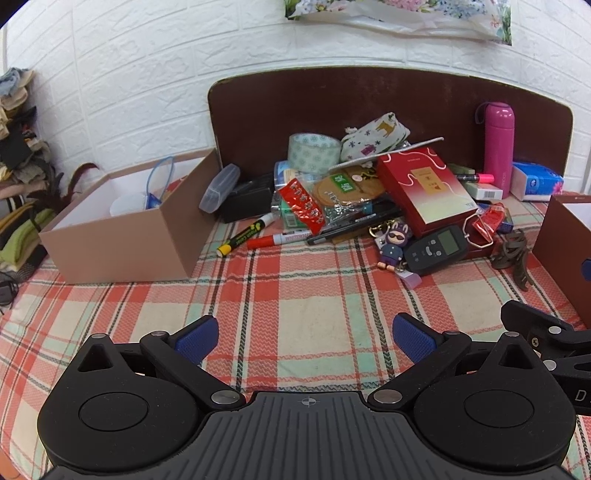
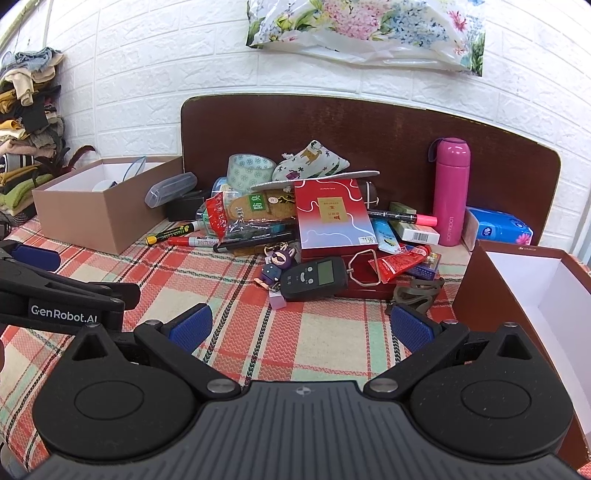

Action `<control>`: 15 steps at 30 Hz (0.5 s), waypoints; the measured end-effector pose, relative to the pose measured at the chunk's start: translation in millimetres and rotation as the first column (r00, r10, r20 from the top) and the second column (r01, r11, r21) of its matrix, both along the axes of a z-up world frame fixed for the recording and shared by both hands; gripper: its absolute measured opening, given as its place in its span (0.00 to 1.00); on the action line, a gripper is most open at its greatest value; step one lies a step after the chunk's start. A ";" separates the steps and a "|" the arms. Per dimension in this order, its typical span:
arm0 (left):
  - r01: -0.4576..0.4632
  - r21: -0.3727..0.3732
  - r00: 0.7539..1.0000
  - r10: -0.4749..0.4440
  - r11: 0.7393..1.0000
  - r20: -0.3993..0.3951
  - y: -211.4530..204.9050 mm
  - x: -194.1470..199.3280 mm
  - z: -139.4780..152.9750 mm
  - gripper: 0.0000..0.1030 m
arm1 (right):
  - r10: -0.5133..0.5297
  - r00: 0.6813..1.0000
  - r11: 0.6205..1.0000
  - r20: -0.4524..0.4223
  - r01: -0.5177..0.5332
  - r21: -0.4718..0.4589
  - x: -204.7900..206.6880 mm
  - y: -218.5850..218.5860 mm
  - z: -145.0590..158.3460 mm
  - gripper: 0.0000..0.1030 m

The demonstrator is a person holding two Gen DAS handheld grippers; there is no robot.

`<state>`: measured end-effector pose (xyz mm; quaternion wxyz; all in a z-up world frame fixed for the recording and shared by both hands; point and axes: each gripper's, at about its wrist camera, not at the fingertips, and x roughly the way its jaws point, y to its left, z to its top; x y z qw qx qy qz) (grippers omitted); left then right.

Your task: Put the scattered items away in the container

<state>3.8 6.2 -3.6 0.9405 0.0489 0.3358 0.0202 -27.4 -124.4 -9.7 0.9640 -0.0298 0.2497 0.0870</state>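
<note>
A heap of small items lies on the plaid cloth against a brown board: a red box [image 1: 424,188] [image 2: 330,216], a tape roll [image 1: 314,152] [image 2: 249,170], a patterned pouch [image 1: 375,133], markers [image 1: 245,236] [image 2: 173,232], a black handheld scale [image 1: 437,249] [image 2: 314,277] and a doll keychain [image 1: 393,245] [image 2: 275,267]. A tan box [image 1: 118,236] [image 2: 92,218] stands at the left, a brown box [image 2: 517,295] [image 1: 561,251] at the right. My left gripper [image 1: 304,338] and right gripper [image 2: 301,325] are both open and hold nothing, well short of the heap.
A pink bottle [image 1: 498,142] [image 2: 450,192] and a blue tissue pack [image 1: 539,181] [image 2: 498,225] stand at the back right. Folded clothes [image 2: 26,122] pile up at the far left. A floral bag [image 2: 369,29] hangs on the white wall.
</note>
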 end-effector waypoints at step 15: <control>0.001 0.001 1.000 -0.001 1.000 -0.005 0.7 1.5 -1.5 1.00 | 0.018 1.000 1.000 -0.013 -0.018 -0.006 5.2 -3.0 0.3 0.99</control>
